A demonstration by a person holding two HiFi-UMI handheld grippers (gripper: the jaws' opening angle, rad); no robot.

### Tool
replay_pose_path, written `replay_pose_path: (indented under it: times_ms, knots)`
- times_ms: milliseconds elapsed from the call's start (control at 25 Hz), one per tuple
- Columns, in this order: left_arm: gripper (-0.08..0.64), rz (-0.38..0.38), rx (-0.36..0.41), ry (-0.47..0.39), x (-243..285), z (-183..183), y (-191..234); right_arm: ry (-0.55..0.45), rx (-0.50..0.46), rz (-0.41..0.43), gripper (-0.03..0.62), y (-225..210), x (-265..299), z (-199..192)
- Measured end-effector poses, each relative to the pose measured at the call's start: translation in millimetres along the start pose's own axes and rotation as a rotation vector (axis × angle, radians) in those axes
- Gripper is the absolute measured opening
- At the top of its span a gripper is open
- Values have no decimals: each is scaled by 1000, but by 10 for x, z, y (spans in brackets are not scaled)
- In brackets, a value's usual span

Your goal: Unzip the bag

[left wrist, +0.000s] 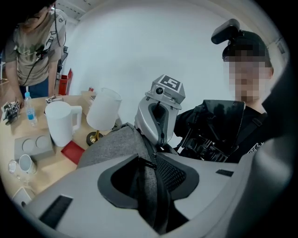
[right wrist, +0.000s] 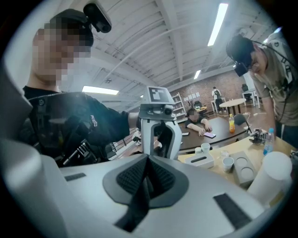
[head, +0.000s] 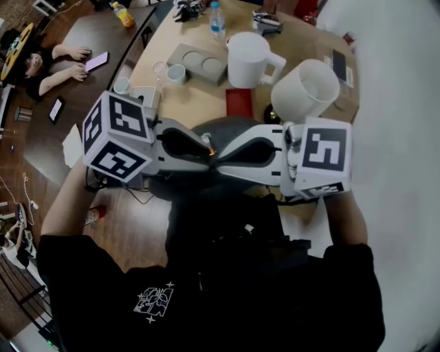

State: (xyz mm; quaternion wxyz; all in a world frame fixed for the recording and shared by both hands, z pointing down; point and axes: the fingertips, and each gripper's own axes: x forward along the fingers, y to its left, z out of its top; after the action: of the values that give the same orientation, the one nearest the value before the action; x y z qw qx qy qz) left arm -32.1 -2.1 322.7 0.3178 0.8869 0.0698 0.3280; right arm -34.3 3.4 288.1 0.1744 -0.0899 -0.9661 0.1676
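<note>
A grey fabric bag [head: 227, 129] lies at the near edge of the wooden table [head: 199, 103], between my two grippers, which meet tip to tip over it. In the left gripper view the bag [left wrist: 109, 144] fills the space between the jaws, and its black zipper line [left wrist: 150, 148] runs through them. My left gripper [head: 205, 151] [left wrist: 150, 160] is closed on a fold of the bag's fabric beside the zipper. My right gripper [head: 220, 159] [right wrist: 148, 159] faces it, shut on a narrow dark strip, apparently the zipper pull [right wrist: 139, 197].
Behind the bag stand a white pitcher [head: 249, 58], a white lamp shade [head: 306, 89], a red card [head: 238, 102], a grey tray [head: 198, 63] and a water bottle [head: 217, 19]. A person [head: 41, 69] sits at the dark table on the left; another stands by the table [left wrist: 32, 46].
</note>
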Motion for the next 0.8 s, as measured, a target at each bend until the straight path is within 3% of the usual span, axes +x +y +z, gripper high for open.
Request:
replay_pose_path:
  times_ms: [200,440,640,800]
  knots:
    - [111,32,28,-40,-37,17,-5,-6,4,-4,29,-4,3,14]
    - [57,120,69,-148,-150,108,-46,-22,-8,-16,29,-11,0,38]
    - [26,149,106,-233,-238,152,-153,-46,-13,-42,29,-38,2,66]
    - [14,174,120,-256,-269,118,-213,-50,-15,-49,29,-50,4,56]
